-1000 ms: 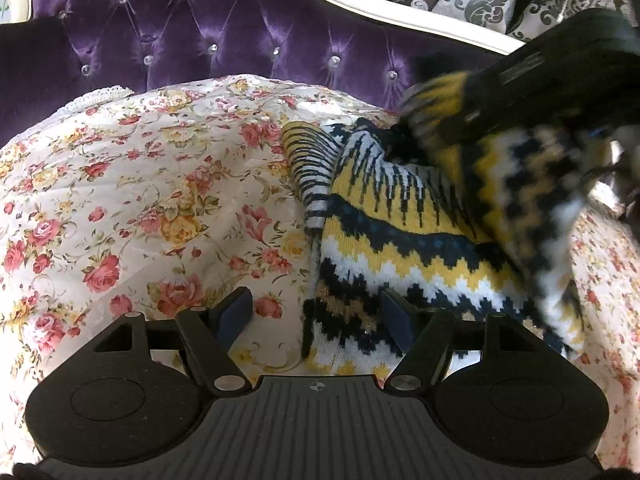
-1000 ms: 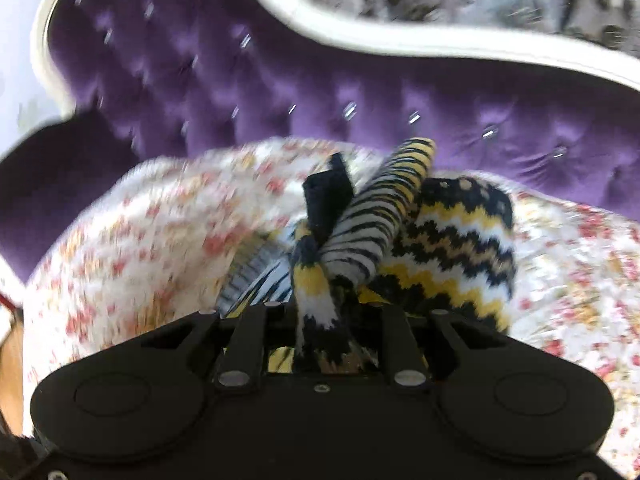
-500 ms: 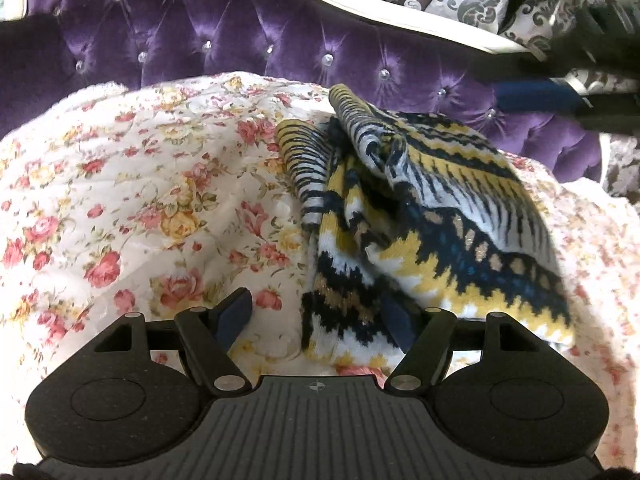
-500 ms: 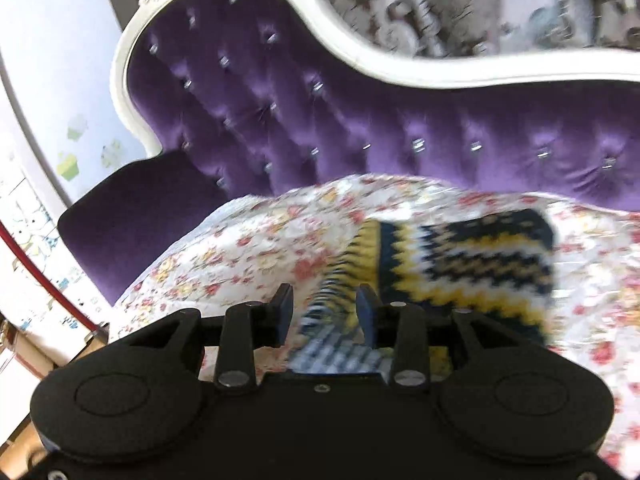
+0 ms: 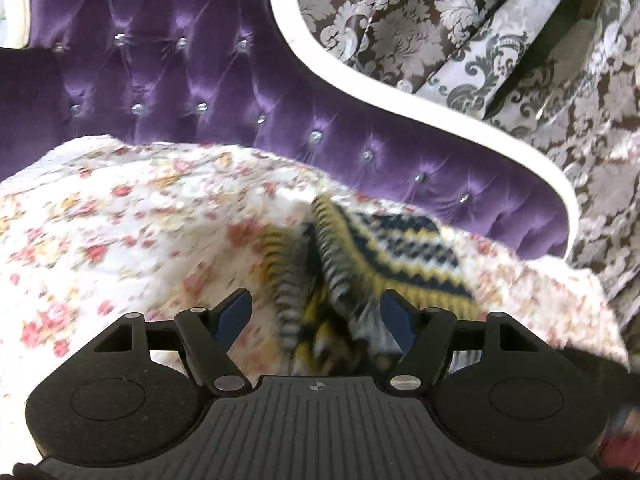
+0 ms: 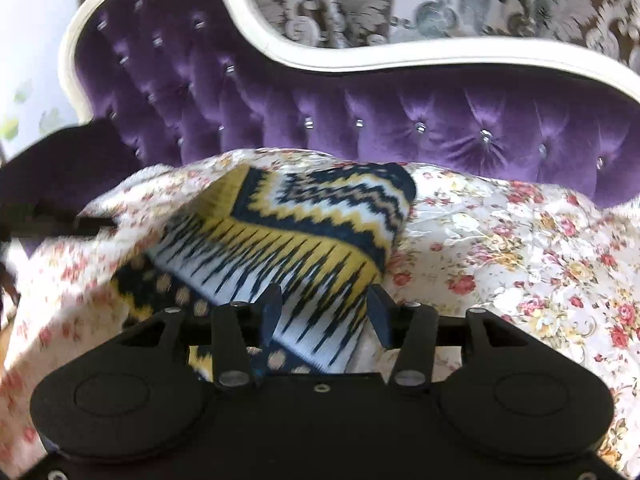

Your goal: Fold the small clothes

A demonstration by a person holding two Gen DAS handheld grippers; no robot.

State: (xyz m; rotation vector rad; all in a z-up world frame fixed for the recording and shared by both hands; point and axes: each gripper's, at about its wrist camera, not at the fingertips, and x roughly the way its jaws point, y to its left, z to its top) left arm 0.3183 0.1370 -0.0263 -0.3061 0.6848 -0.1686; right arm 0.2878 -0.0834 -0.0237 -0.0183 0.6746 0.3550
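Note:
A small knit garment (image 6: 304,224) with yellow, navy and white zigzag bands lies folded over on the floral cover (image 6: 520,240). My right gripper (image 6: 326,306) hovers over its near striped edge. Its jaws are opening, the knit shows between and below them, and the pads press on nothing. In the blurred left wrist view the same garment (image 5: 384,252) sits just beyond my left gripper (image 5: 314,316), which is open. The knit's near end shows between the blue pads (image 5: 234,314) without being pinched.
The cover drapes a purple tufted sofa back (image 6: 400,120) with a white curved frame (image 5: 400,96). Grey damask fabric (image 5: 460,20) hangs behind. A dark blurred shape (image 6: 44,216) crosses the left edge of the right wrist view. Bare floral cover stretches to the garment's right.
My right gripper let go of the bunched knit, drew back and widened its jaws. The garment dropped into a folded shape on the cover. My left gripper rose, staying open.

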